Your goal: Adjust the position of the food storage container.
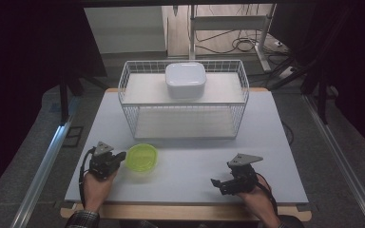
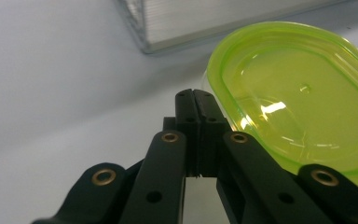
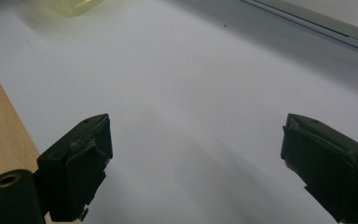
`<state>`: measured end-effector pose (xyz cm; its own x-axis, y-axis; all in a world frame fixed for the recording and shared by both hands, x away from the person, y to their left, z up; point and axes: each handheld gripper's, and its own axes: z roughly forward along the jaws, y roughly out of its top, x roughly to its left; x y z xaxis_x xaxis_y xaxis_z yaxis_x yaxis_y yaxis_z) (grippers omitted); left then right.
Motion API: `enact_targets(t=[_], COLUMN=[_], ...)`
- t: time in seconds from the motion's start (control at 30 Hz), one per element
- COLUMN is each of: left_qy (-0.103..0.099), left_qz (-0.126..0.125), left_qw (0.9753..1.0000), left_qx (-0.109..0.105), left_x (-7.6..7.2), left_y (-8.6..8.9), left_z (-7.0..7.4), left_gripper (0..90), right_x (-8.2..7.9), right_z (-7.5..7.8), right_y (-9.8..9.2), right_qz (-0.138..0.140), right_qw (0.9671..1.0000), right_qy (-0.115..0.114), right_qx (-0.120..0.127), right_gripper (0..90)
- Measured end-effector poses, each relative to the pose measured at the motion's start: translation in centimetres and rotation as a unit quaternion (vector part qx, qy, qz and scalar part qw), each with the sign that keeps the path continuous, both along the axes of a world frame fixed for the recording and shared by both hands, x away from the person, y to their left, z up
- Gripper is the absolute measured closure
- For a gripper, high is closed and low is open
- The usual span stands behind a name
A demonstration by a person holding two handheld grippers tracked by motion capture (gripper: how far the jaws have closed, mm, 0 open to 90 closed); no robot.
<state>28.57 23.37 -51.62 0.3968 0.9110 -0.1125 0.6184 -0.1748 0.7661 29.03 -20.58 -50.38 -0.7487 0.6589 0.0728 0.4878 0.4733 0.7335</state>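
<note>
At the near left of the table (image 1: 185, 166), the green lidded container (image 1: 142, 157) lies at about 2 o'clock from the left gripper (image 2: 195, 95), whose jaws are pressed together beside its rim; whether they touch it is unclear. Right gripper (image 3: 196, 154), jaws apart, rests well away at 3 o'clock.

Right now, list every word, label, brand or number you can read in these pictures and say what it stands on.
None can be read. The green container, the white lidded box, the wire basket and the table bear no visible lettering, nor do the left gripper and right gripper.
</note>
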Motion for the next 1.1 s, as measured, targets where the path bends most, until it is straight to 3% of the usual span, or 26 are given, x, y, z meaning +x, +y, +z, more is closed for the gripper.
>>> enact_targets(t=[0.17,0.37,0.63,0.87,1.1], left_qy=[0.001,0.022,0.043,0.047,0.048], left_qz=[-0.025,-0.027,-0.075,-0.104,-0.121], left_qw=[0.9997,0.9993,0.9960,0.9934,0.9915], left_qx=[-0.004,-0.013,-0.024,-0.006,-0.004], left_x=[0.0,0.3,0.8,1.2,1.4], left_y=[-1.6,-1.1,-1.3,-2.8,-4.3], left_z=[0.0,-0.5,-1.6,-2.0,-2.1], left_gripper=[89.9,90.0,89.8,89.8,89.9], right_x=[0.0,0.1,0.1,0.1,0.1], right_z=[0.0,0.0,-0.1,-0.1,-0.2], right_y=[0.0,-0.1,-0.1,0.0,0.1], right_qz=[-0.001,-0.002,0.000,0.001,0.001], right_qw=[1.0000,1.0000,1.0000,1.0000,1.0000], right_qy=[0.000,0.002,0.002,0.002,0.002], right_qx=[-0.001,0.001,-0.003,-0.006,-0.009], right_gripper=[9.2,9.2,9.2,9.3,9.3])
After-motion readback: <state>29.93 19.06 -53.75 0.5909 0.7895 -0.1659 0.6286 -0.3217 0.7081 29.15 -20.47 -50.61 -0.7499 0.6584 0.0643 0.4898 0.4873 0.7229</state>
